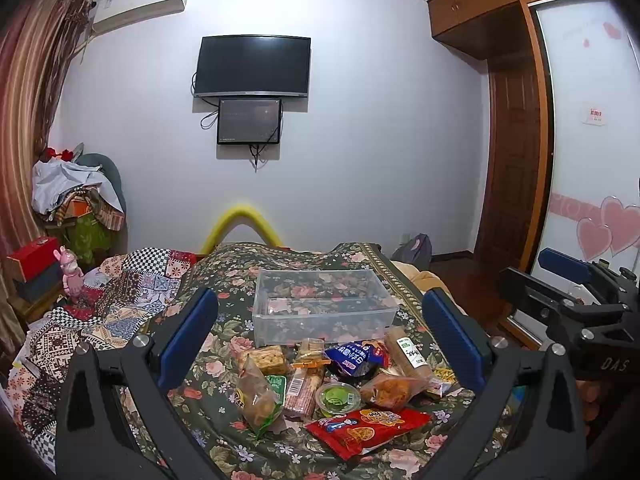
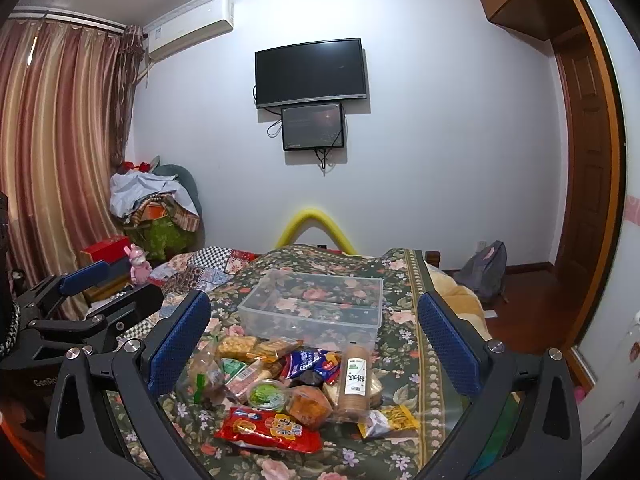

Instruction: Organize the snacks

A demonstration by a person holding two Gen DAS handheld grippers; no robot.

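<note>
Floral bedspread (image 1: pixel 224 280) covers the bed, and on it a clear plastic bin (image 1: pixel 324 304) sits empty at 12 o'clock from the snack pile (image 1: pixel 332 380) (red packet, green cup, blue bag, a tall biscuit sleeve and more). Nothing appears sorted yet; by my reading every snack remains to be moved into the bin. Left gripper (image 1: pixel 320 344) and right gripper (image 2: pixel 308 340) both hover over the pile, jaws spread wide, holding nothing.

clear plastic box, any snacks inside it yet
No, the clear plastic box is empty, showing only the floral cloth through it, and the snack pile lies in front of it.
</note>
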